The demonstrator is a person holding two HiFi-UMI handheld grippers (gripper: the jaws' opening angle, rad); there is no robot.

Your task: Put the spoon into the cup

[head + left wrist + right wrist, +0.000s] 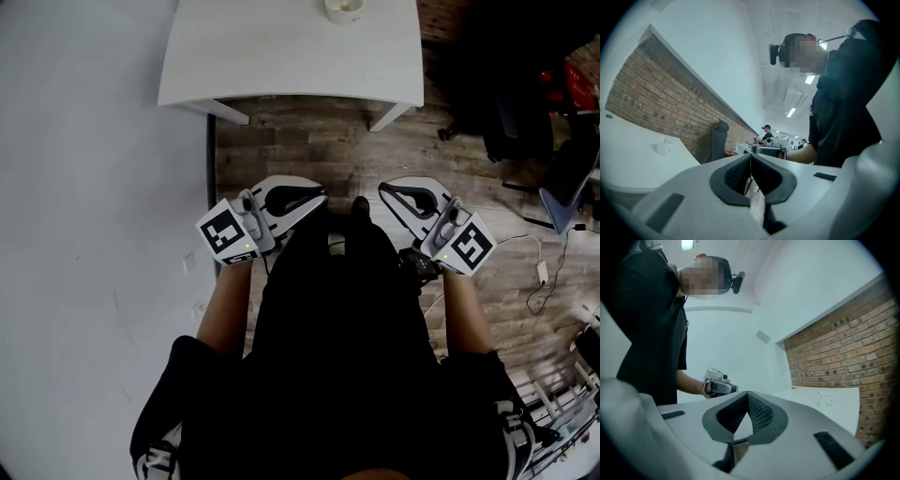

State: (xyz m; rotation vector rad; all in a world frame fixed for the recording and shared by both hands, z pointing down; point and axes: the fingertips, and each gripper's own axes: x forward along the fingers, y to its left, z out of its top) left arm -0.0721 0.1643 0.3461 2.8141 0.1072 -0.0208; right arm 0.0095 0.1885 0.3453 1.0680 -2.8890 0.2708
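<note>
Grippers are held low before the person's dark shirt (328,309), over the wooden floor (309,141). The left gripper (319,197) and the right gripper (384,190) are each seen with jaws pressed together and nothing between them. The cup (344,9) is set at the far side of the white table (281,56), well apart from both; a thin stem (819,394) is seen at its rim, too small to be told as the spoon.
</note>
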